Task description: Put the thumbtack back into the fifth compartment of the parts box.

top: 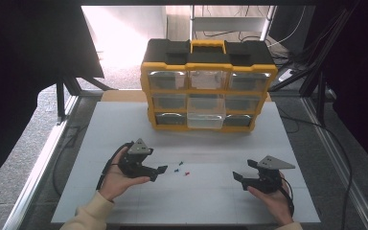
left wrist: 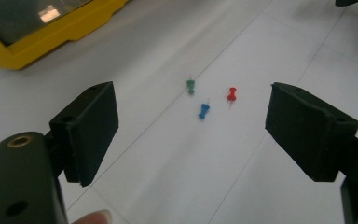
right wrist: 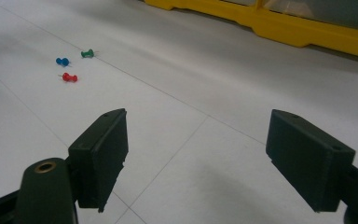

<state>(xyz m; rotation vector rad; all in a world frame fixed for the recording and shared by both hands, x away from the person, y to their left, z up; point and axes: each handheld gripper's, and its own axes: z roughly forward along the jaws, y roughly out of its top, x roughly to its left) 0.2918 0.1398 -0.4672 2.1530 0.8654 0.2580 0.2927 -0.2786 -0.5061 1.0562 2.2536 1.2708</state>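
Note:
Three push pins lie together on the white table between the two grippers: a green pin (top: 180, 163) (left wrist: 191, 85) (right wrist: 87, 53), a blue pin (top: 176, 169) (left wrist: 204, 111) (right wrist: 62, 61) and a red pin (top: 187, 173) (left wrist: 231, 94) (right wrist: 69, 77). My left gripper (top: 157, 173) (left wrist: 191, 130) is open and empty, just left of the pins and pointed at them. Farther off to their right, my right gripper (top: 244, 170) (right wrist: 196, 154) is also open, with nothing between its jaws.
A yellow and black drawer organizer (top: 206, 86) (left wrist: 51, 37) (right wrist: 307, 28) stands at the back middle of the table. Its clear bottom-middle drawer (top: 205, 120) is pulled out a little. The white table top (top: 124, 201) ends near the hands; cables run beside it.

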